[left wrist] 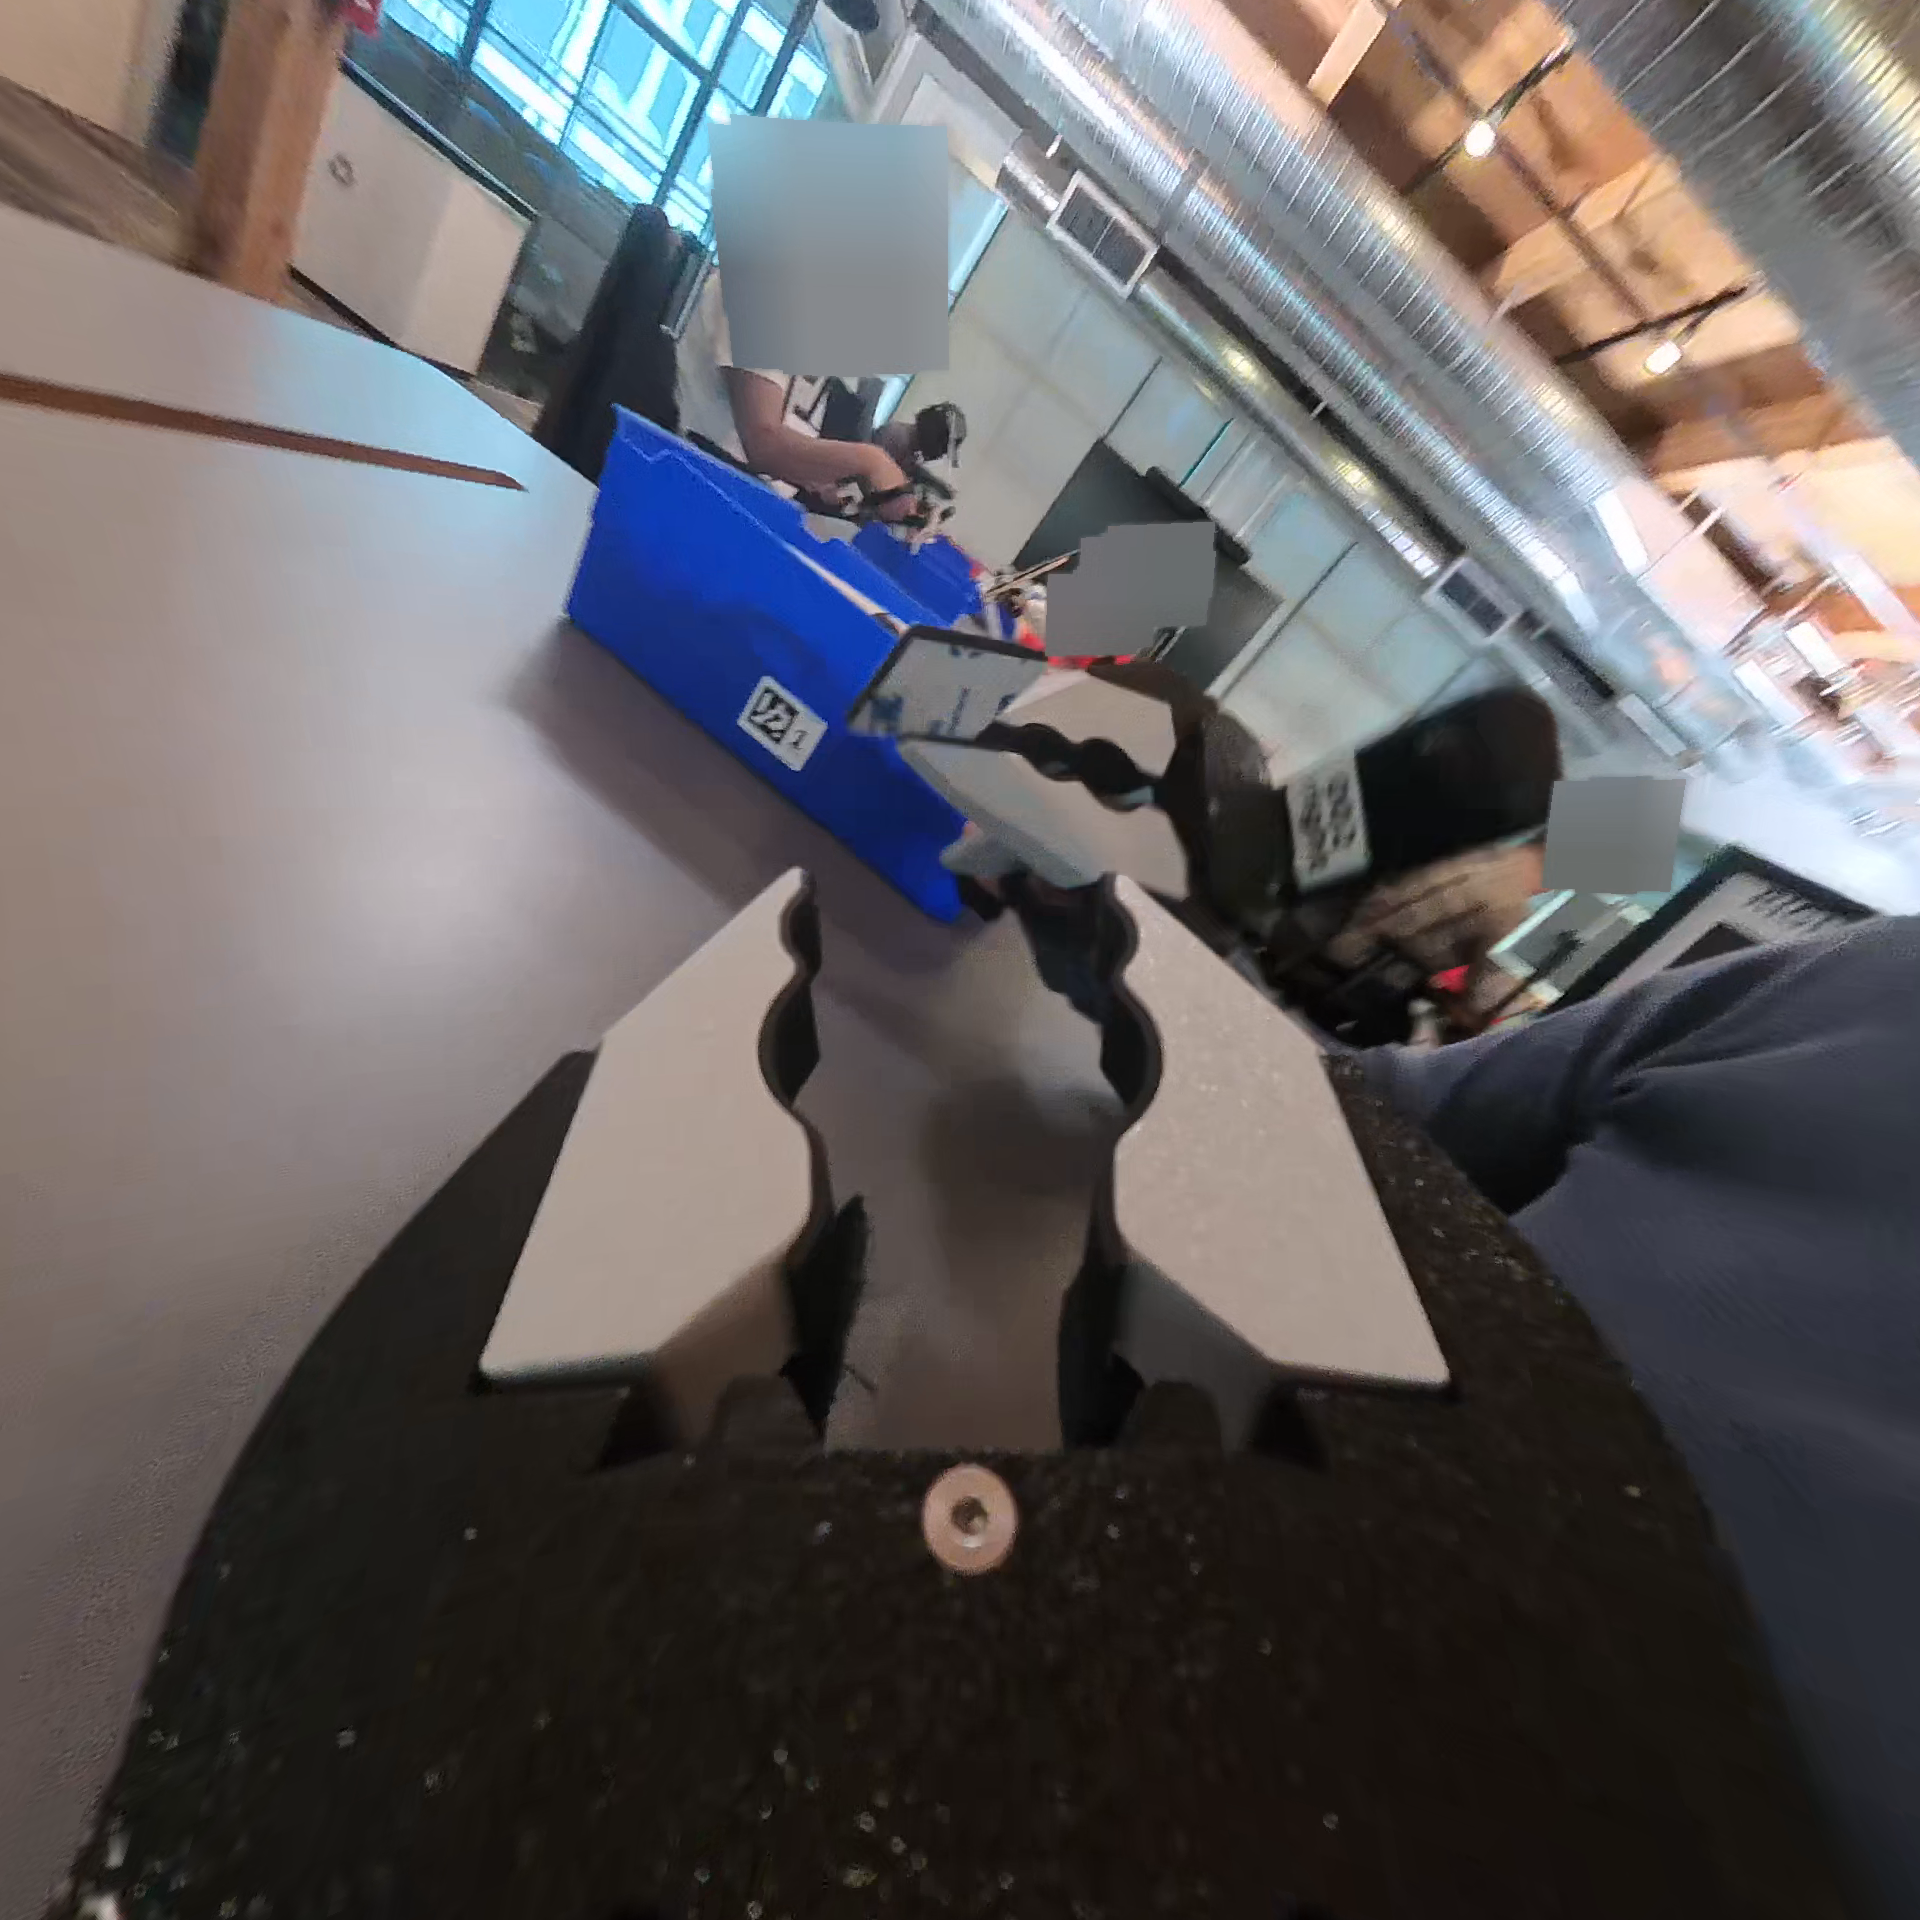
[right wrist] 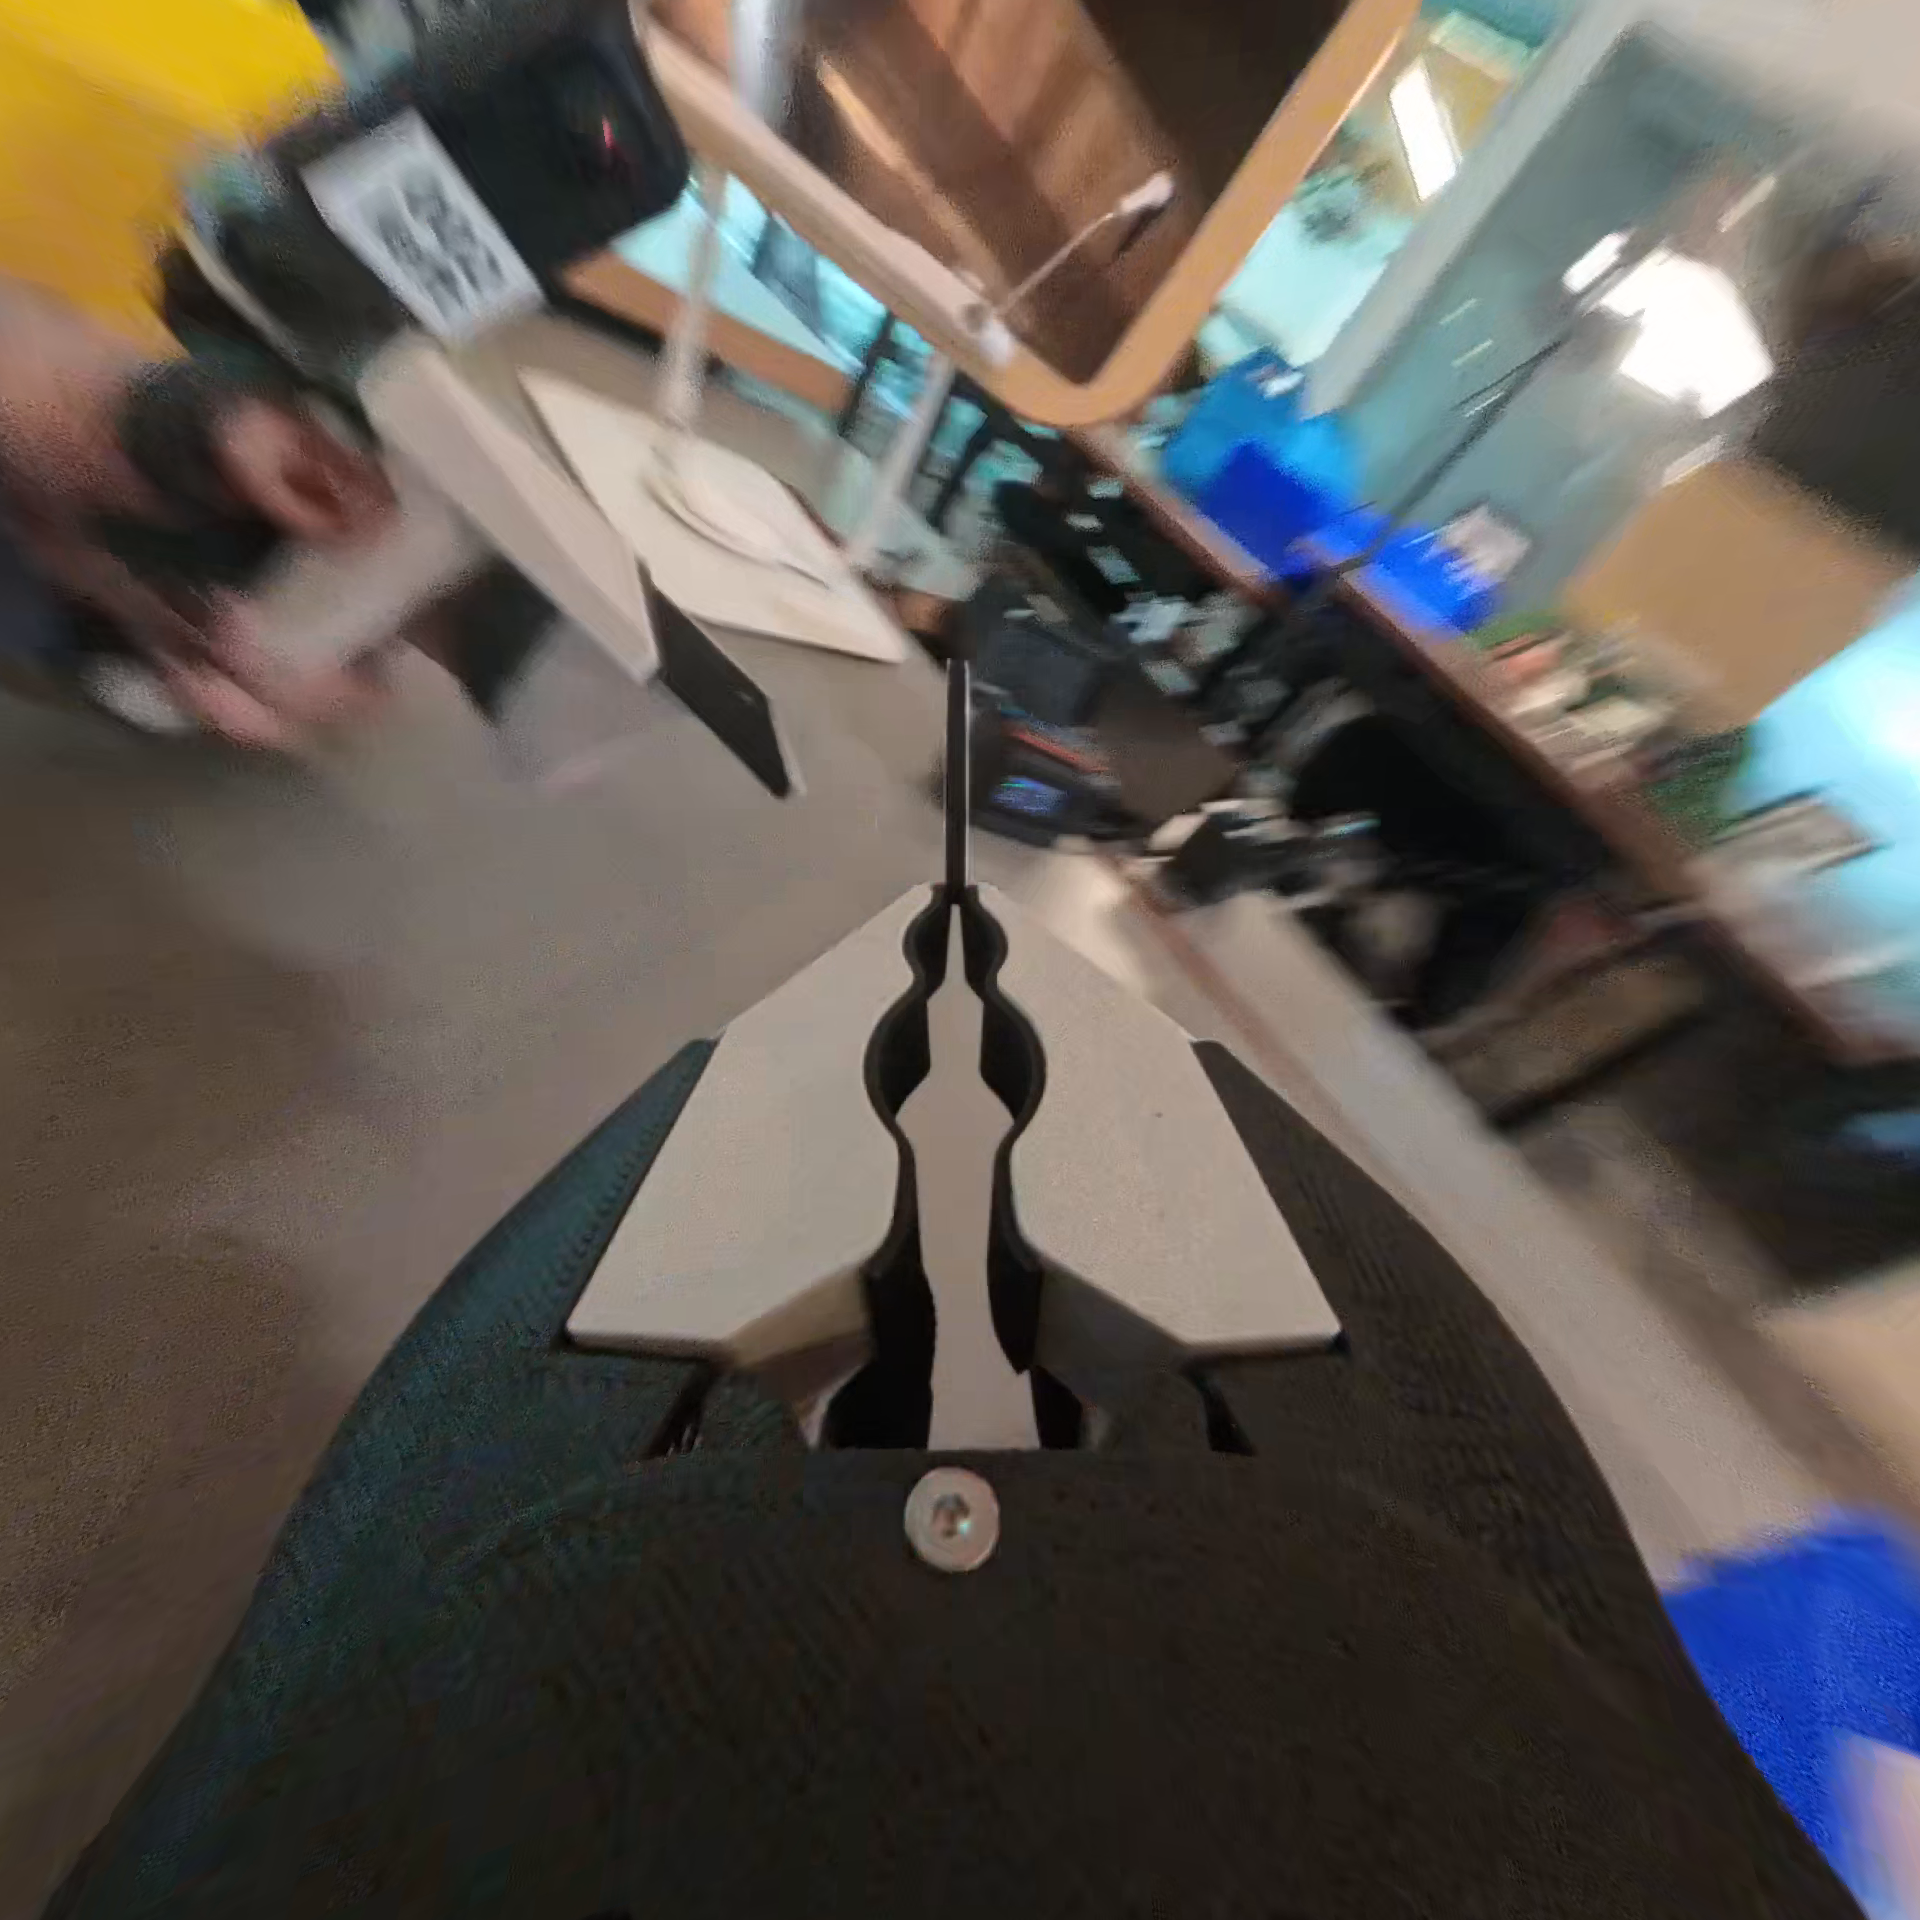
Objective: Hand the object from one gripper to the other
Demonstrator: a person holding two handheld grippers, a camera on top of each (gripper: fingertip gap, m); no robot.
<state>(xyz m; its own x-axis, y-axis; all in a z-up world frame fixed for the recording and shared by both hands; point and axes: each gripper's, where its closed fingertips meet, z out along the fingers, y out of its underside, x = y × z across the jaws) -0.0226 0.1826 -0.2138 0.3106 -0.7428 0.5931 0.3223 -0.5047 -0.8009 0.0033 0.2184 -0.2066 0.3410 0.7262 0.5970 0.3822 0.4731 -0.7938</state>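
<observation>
A thin, flat, dark-edged card [right wrist: 957,769] sticks out edge-on from the tips of my right gripper [right wrist: 954,896], which is shut on it. In the left wrist view the same card [left wrist: 945,691] shows its glossy grey-blue face, pinched at the tips of the right gripper [left wrist: 987,740]. My left gripper [left wrist: 961,899] is open and empty. Its tips are just below and short of the right gripper, not touching the card. In the blurred right wrist view, a pale finger [right wrist: 540,520] of the left gripper reaches in from the upper left.
A blue bin [left wrist: 748,644] with a white tag stands on the grey table [left wrist: 312,831] behind the grippers. People sit beyond it. A dark blue sleeve [left wrist: 1714,1195] fills the right side. Another blue bin [right wrist: 1808,1662] sits low right in the right wrist view.
</observation>
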